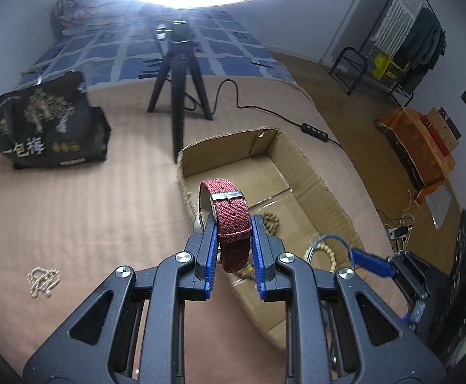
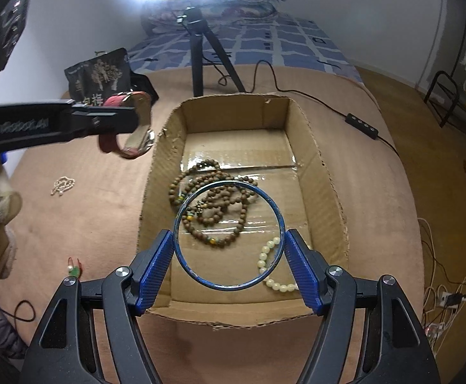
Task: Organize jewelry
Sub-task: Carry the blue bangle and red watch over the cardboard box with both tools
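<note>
My left jaws (image 1: 233,240) squeeze the red watch (image 1: 229,220), and my right jaws (image 2: 229,256) squeeze a blue ring (image 2: 277,214) above the box (image 2: 325,172).

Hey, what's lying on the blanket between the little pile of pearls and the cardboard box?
Nothing: in the right wrist view, the tan blanket between the pearl pile and the cardboard box is bare. The watch hangs above that stretch in the left claw.
</note>
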Tool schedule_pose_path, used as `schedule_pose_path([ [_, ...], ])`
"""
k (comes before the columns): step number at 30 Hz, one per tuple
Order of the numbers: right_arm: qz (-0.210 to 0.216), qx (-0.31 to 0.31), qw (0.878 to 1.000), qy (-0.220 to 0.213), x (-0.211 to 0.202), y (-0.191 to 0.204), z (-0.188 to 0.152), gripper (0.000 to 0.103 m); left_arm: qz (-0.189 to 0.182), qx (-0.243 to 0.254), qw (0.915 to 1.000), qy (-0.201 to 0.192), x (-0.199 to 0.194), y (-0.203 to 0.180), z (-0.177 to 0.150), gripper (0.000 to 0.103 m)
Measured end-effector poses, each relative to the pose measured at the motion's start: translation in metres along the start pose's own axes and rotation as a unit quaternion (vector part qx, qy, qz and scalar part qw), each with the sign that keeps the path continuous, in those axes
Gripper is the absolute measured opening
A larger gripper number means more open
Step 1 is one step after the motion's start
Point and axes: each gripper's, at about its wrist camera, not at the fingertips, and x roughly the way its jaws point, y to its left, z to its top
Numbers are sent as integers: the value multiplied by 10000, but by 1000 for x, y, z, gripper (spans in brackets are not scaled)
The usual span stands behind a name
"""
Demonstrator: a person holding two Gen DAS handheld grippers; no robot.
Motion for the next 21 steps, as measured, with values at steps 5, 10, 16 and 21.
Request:
schedule_pose_path([
  [5,-30,110,9999,42,3,-9,-2,70,-12,69,10000,65,19,-12,10,18],
  [10,-37,229,9997,37,5,-17,-3,70,-2,85,9999,117,29,-20,14,18],
  [16,-34,282,9996,60,8,-22,-4,70,40,172,9998,122,34,-29,18,18],
  [21,-16,245,9997,45,6,-19,-4,71,76,205,9997,97,35,-32,20,18],
])
